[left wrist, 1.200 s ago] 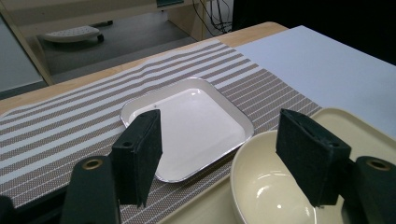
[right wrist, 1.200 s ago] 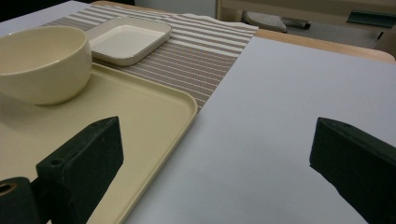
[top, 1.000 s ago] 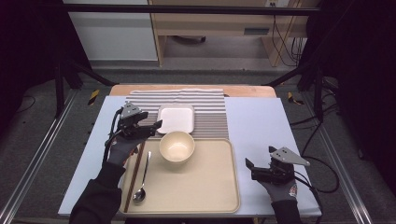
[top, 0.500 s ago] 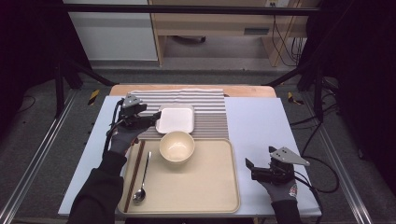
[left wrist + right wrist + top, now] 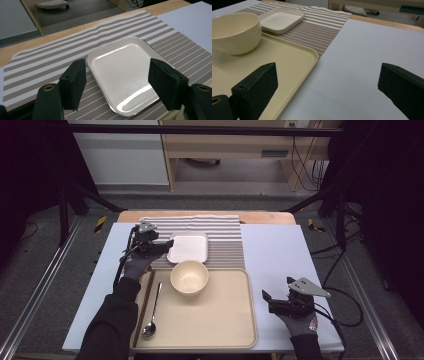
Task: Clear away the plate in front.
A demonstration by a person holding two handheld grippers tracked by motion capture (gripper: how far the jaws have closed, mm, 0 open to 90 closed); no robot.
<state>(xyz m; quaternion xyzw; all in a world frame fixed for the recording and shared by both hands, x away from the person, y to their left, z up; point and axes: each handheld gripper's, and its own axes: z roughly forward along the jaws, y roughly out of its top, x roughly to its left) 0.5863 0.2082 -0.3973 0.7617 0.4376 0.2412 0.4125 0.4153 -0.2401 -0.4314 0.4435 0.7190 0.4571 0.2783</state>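
Note:
A white square plate (image 5: 189,247) lies on a striped mat (image 5: 225,235) beyond a cream tray (image 5: 220,320). My left gripper (image 5: 165,246) hovers at the plate's left edge with its jaws apart. In the left gripper view the plate (image 5: 122,72) lies between and just ahead of the open left gripper (image 5: 120,80), and neither pad presses on it. A cream bowl (image 5: 189,276) stands on the tray's far part. My right gripper (image 5: 269,301) rests open over the white table cover, right of the tray. In the right gripper view the right gripper (image 5: 329,82) holds nothing.
Chopsticks (image 5: 143,305) and a spoon (image 5: 150,327) lie along the tray's left side. The right gripper view shows the bowl (image 5: 234,32), the plate (image 5: 280,21) and the tray's corner (image 5: 294,55) to its left. A wooden table edge (image 5: 265,217) runs behind the mat.
My left gripper has moved away from the tray's left side, farther and slightly right and lower, up to the plate's left edge. The right gripper has stayed put.

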